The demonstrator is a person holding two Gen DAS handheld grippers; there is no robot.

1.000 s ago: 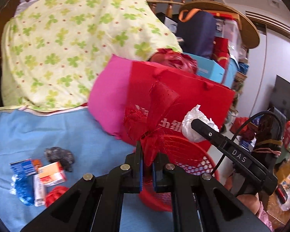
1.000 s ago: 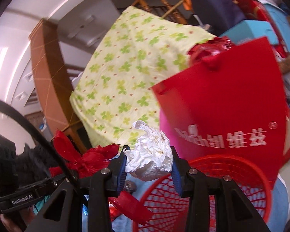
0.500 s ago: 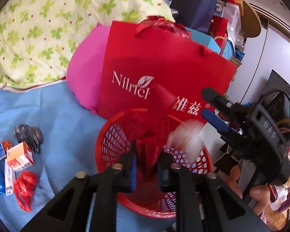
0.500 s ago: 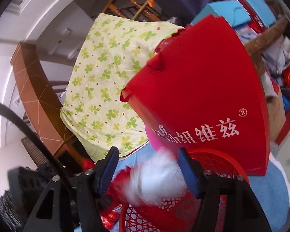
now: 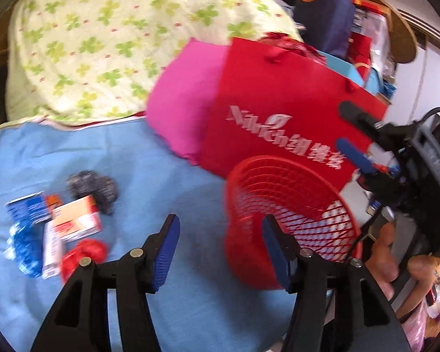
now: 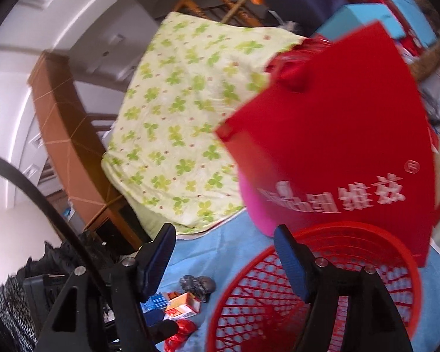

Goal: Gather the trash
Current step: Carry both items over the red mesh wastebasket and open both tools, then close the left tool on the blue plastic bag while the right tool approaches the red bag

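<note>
Several light scraps (image 5: 58, 228) left of red basket (image 5: 290, 205): soft crumpled wrappers, stiff little cartons, best pinched across middles; both jaws wide open, empty.

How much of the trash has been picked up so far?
Both tongs, left and right, are open and empty beside the red basket. Left on the blue cloth: small boxes, a red wrapper, a dark crumpled lump.
</note>
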